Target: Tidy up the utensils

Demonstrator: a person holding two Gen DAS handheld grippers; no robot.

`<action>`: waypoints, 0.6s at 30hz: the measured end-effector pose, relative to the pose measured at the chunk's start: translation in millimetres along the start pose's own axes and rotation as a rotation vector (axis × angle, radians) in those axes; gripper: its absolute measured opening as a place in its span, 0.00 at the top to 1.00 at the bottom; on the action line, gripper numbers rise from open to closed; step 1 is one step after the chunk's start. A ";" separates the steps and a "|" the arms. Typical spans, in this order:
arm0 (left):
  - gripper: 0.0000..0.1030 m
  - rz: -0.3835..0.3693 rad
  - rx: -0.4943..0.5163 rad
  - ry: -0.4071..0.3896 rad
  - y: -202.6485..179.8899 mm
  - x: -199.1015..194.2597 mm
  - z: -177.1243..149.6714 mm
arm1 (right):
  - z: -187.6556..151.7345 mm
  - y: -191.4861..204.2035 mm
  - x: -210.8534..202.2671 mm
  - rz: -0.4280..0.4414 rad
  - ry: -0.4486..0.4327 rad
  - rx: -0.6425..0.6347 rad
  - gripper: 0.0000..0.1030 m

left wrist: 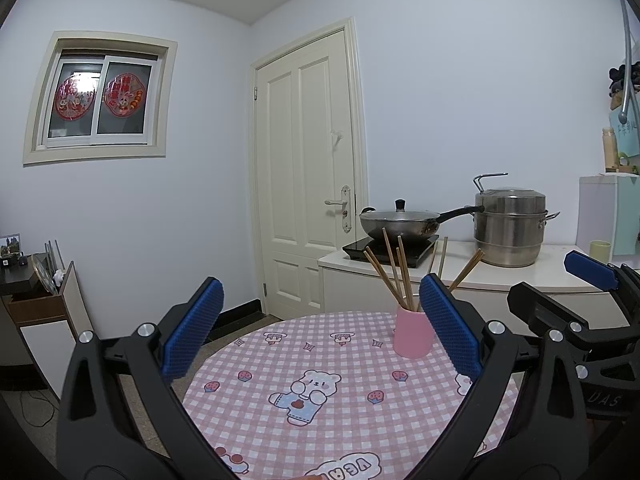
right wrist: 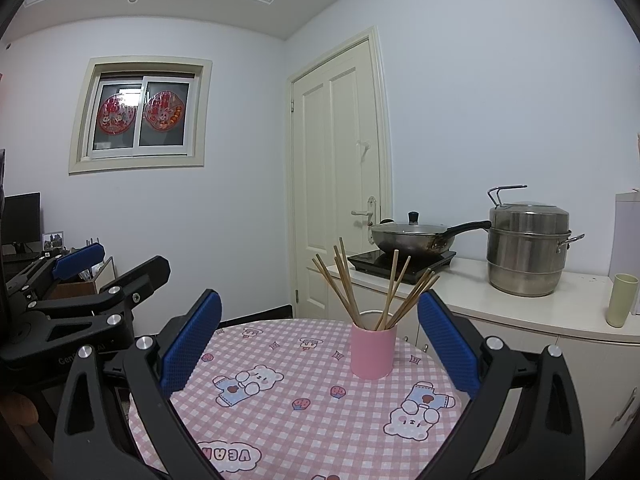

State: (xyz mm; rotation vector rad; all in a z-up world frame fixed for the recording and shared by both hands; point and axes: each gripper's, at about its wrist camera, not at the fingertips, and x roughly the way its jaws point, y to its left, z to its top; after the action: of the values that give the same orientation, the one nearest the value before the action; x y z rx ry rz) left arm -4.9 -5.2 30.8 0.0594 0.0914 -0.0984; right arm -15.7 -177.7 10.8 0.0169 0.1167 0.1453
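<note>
A pink cup (left wrist: 412,334) (right wrist: 373,351) stands upright on the far part of a round table with a pink checked cloth (left wrist: 320,408) (right wrist: 280,412). Several wooden chopsticks (left wrist: 394,268) (right wrist: 348,284) stick up out of the cup and fan outwards. My left gripper (left wrist: 320,332) hovers open over the near side of the table, nothing between its blue pads. My right gripper (right wrist: 318,336) is open too, with the cup seen between its fingers, further away. Each gripper shows in the other's view, the right one (left wrist: 568,292) and the left one (right wrist: 108,268).
Behind the table runs a white counter (right wrist: 520,312) with a lidded wok (right wrist: 412,236) on an induction hob, a steel steamer pot (right wrist: 528,248) and a pale green cup (right wrist: 621,300). A white door (left wrist: 308,168) is behind. A low cabinet (left wrist: 40,304) stands at the left.
</note>
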 end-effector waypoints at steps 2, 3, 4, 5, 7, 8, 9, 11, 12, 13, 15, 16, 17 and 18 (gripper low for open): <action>0.06 -0.001 -0.001 0.000 0.5 -0.4 0.1 | -0.1 0.4 -0.4 0.000 0.001 0.000 0.08; 0.06 0.000 -0.001 0.000 0.5 -0.5 0.1 | 0.1 0.2 -0.1 0.000 0.001 0.000 0.08; 0.06 0.000 -0.001 -0.001 0.6 -0.5 0.1 | 0.3 0.1 0.0 0.000 0.000 0.000 0.08; 0.06 0.000 0.000 -0.001 0.6 -0.5 0.1 | 0.3 0.2 0.1 -0.001 0.000 0.000 0.08; 0.06 0.001 0.001 -0.002 0.7 -0.5 0.0 | 0.3 0.3 0.0 0.000 0.001 0.000 0.08; 0.06 0.002 0.002 -0.003 0.8 -0.5 -0.1 | 0.4 0.4 0.0 -0.001 0.001 0.000 0.08; 0.06 0.003 0.003 -0.003 0.8 -0.4 -0.3 | 0.2 0.7 -0.3 -0.001 0.001 0.000 0.08; 0.06 0.007 0.006 -0.004 0.1 0.0 -0.4 | -0.2 0.4 0.3 0.001 0.002 -0.001 0.08; 0.06 0.009 0.007 -0.005 -0.1 0.0 -0.5 | -0.8 0.5 0.4 0.002 0.003 -0.002 0.08; 0.06 0.011 0.009 -0.005 -0.4 0.1 -0.7 | -1.4 0.7 0.5 0.003 0.003 -0.003 0.08; 0.06 0.012 0.009 -0.004 -0.4 0.3 -0.8 | -1.7 0.8 0.3 0.004 0.004 -0.003 0.08; 0.06 0.011 0.008 -0.004 -0.4 -0.1 -0.8 | -1.8 -0.2 0.9 0.006 0.004 -0.004 0.08; 0.06 0.011 0.009 -0.004 -0.4 -0.1 -0.8 | -2.2 0.0 0.2 0.005 0.004 -0.004 0.08; 0.06 0.012 0.010 -0.004 -0.5 0.0 -1.0 | -2.2 -0.1 0.6 0.006 0.005 -0.005 0.08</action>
State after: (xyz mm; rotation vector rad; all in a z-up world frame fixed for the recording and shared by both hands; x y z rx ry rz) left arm -5.0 -5.6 29.8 0.0699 0.0865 -0.0874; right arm -15.3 -177.8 8.6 0.0124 0.1213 0.1514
